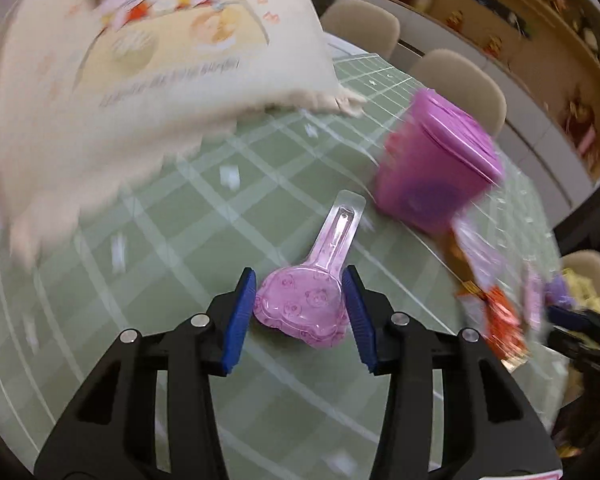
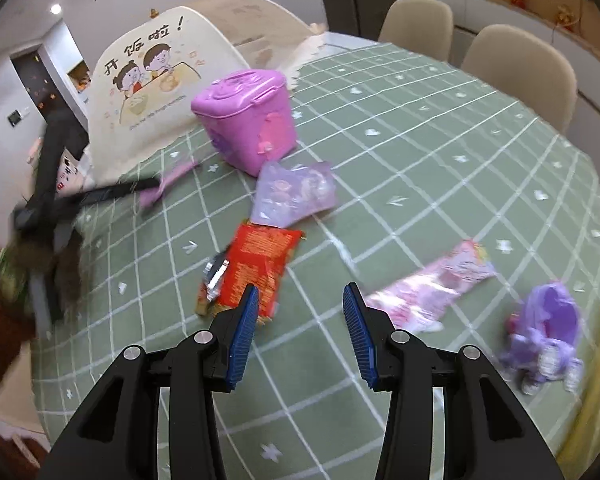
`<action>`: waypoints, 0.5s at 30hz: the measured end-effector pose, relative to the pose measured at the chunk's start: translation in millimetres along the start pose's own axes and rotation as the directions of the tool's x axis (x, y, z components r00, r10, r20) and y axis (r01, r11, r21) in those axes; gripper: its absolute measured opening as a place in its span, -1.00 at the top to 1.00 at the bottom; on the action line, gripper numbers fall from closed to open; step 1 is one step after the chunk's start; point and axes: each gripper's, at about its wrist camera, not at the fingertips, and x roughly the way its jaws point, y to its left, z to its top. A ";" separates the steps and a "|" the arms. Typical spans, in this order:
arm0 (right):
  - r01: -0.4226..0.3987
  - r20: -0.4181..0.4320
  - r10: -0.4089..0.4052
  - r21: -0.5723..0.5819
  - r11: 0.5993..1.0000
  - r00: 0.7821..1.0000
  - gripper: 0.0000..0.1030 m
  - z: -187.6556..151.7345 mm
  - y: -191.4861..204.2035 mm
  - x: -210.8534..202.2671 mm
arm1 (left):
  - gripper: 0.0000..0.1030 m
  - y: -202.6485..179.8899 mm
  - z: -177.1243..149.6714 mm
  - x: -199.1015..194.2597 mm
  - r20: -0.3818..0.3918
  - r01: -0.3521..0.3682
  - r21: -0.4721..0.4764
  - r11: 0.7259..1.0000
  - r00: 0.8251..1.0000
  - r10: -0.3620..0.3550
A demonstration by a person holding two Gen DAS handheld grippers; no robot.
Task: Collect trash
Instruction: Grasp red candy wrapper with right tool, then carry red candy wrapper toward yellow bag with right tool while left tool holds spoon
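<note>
I have the left gripper [image 1: 300, 316] around the plastic scoop [image 1: 306, 306]: its wide pink head sits between the two blue pads, and both pads look to touch its sides, so I judge the fingers are closed on it, though the picture is blurred. The scoop's long axis runs straight away from the fingers, with the clear handle pointing toward the pink bin [image 1: 440, 164]. The bin stands ahead and to the right of the handle tip, near it, with its lid closed as far as I can tell. So the move depends on carrying the scoop forward and right.

The right gripper [image 2: 300, 330] is wide open and holds nothing. It hovers over the green checked tablecloth [image 2: 440, 152], near the table edge closest to me. The red wrapper [image 2: 256, 264] lies just ahead of its left finger, slightly left of the gap. The pink wrapper [image 2: 432, 284] lies to the right, and the purple wrapper [image 2: 296, 192] lies farther on, just in front of the bin. For these, the right hand is nearer.
</note>
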 end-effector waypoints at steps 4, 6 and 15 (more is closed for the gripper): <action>-0.011 0.007 0.010 0.027 1.000 1.000 0.19 9.6 4.4 19.8 | 0.18 -9.6 -53.0 -21.9 -0.039 0.033 -0.142 0.989 0.998 -0.039; -0.008 0.020 0.008 0.041 0.999 1.000 0.19 17.8 6.0 27.4 | 0.18 -19.7 -75.6 -32.3 -0.046 0.020 -0.176 0.984 0.999 -0.028; 0.072 0.016 -0.071 -0.082 0.994 0.997 0.19 26.9 35.7 57.7 | 0.17 -43.3 -125.0 -74.1 -0.017 -0.063 -0.190 0.980 0.998 0.061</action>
